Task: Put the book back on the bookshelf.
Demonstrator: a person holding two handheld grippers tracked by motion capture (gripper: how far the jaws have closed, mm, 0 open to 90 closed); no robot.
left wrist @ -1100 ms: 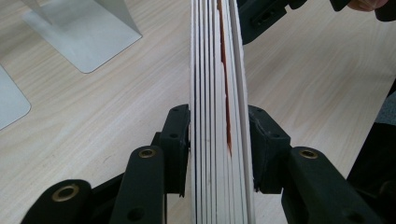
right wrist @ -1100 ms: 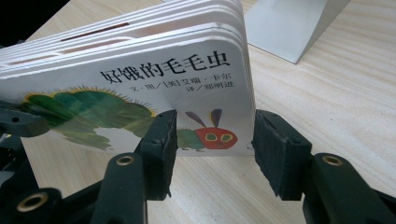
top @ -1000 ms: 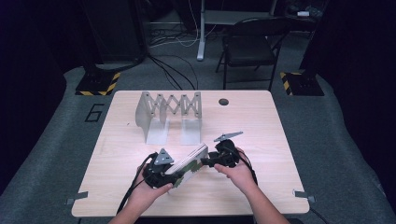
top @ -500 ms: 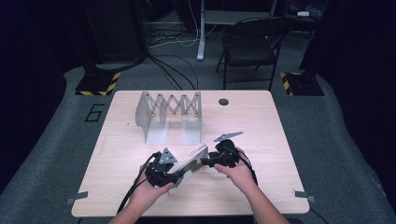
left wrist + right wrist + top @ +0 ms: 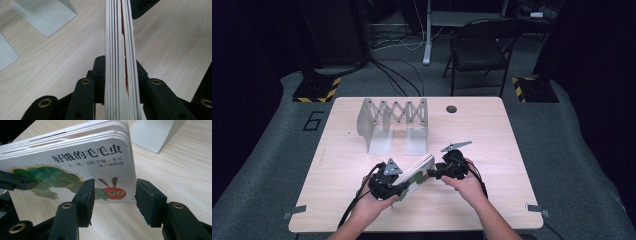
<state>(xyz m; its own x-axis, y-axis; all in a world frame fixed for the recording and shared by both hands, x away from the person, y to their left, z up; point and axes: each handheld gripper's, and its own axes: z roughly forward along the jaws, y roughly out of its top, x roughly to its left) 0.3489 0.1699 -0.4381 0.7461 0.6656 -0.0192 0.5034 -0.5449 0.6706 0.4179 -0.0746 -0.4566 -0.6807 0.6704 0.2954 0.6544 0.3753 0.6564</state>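
A thick board book with a green caterpillar on its white cover stands tilted on edge near the table's front, between my two grippers. My left gripper is at its lower left end. Its jaws have just been closing and now press both sides of the stacked pages. My right gripper holds the upper right end. There its jaws straddle the book's lower corner, one pad on the cover and the other against the page edge.
A grey metal accordion book rack stands at the back middle of the wooden table, its flat feet close beyond the book. A round dark grommet sits near the far edge. A folding chair stands behind the table.
The left gripper's jaws have drawn in against the book. Both hands and the book have kept their places.
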